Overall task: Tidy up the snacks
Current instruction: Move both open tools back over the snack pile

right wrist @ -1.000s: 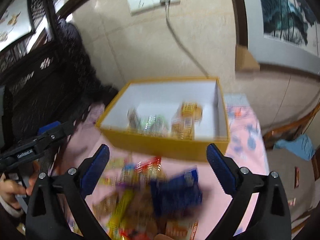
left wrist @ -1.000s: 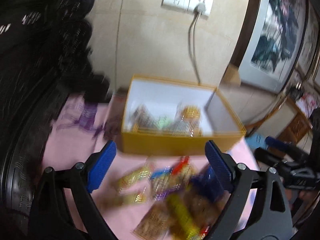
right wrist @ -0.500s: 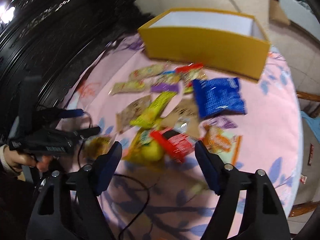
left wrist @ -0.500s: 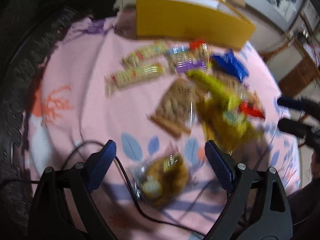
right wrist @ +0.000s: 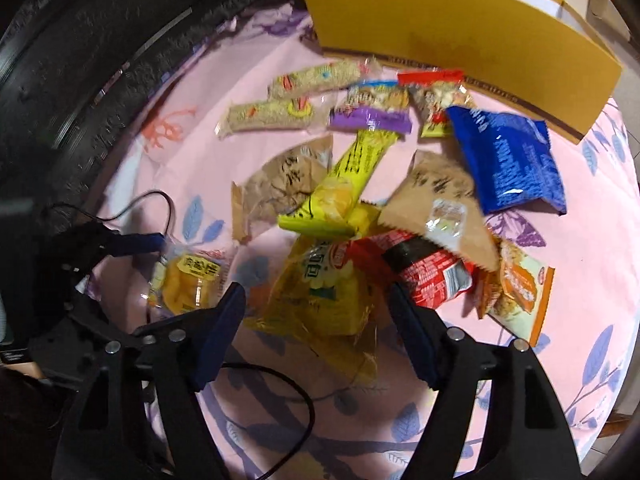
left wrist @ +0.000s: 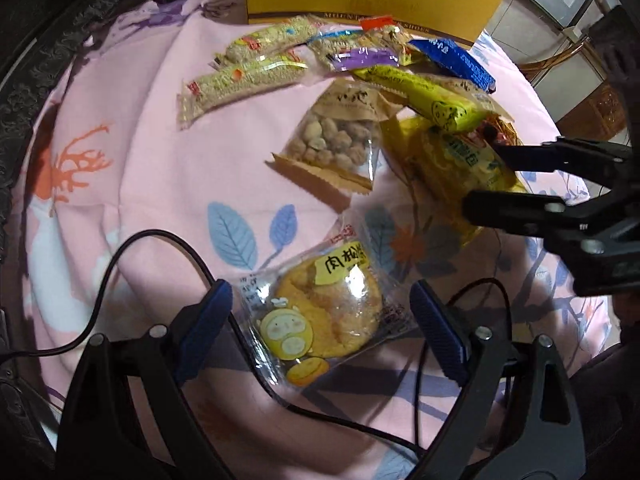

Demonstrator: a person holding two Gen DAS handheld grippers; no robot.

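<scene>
Two grippers, a dozen-odd snack packets and one box make up the lot, as we count it on the worktop under its pink leaf-print cloth.

Item 1: left gripper. Its blue fingers stand wide apart, pointing steeply down. Between them lies a clear-wrapped round yellow cake, its wrapper edges close to both fingers; we see neither finger pressing on it. A black cable loops across the cloth just beside the left finger.

Item 2: right gripper. Its jaws are closing. Between the fingers lies a crumpled yellow bag; the picture is blurred here, so we judge the fingers near its edges rather than pressing on it. A red packet lies just beside the right finger, partly over the yellow bag.

Item 3: remaining snacks, spread between the grippers and the box. Two long grain bars at the far left; a purple-ended packet; a red-topped nut packet; a blue bag at the far right; a long yellow-green bar lying across a brown paper nut bag; a second brown bag; an orange packet at the near right.

Item 4: yellow box, at the far edge of the worktop, well apart from both grippers. Its outer wall faces us and its inside is hidden.
</scene>
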